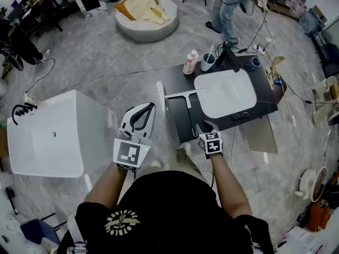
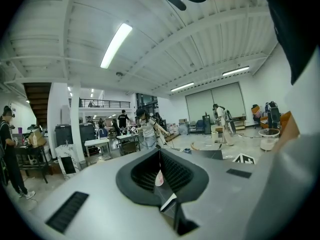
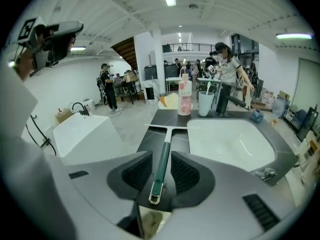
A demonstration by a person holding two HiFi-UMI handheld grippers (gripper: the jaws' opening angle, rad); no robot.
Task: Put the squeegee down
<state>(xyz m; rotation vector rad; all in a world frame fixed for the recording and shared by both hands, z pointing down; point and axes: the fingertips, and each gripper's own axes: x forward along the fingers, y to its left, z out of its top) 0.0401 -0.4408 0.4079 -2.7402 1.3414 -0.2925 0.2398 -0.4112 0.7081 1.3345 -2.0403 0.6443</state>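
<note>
Right gripper [image 3: 161, 156] open: pads stand apart and clear of the squeegee [image 3: 165, 141], whose handle shows in the gap between them. Left gripper [image 2: 160, 151] closed, jaws meeting, nothing held; it points out level into the room, well left of the squeegee. From the head view both sit just ahead of the operator's torso, the right one at the near edge of a black counter [image 1: 177, 118]. Squeegee lies flat on that counter, just left of the white sink basin [image 1: 225, 91], handle end toward the right gripper, blade on the far side. Look: dark green straight handle, metal hang loop on the near end, thin pale blade set crosswise in a T. Behind the basin: pink bottle [image 1: 190, 62] and a cup [image 1: 207, 62] with something upright in it. Left of the counter, apart from it, a white tub [image 1: 53, 136] with a black tap [image 1: 21, 110]. Floor is grey marble-pattern tile with loose cables. Farther back: round white cushion [image 1: 147, 16] carrying yellow pieces, and a person in jeans [image 1: 228, 9] standing past the counter.
</note>
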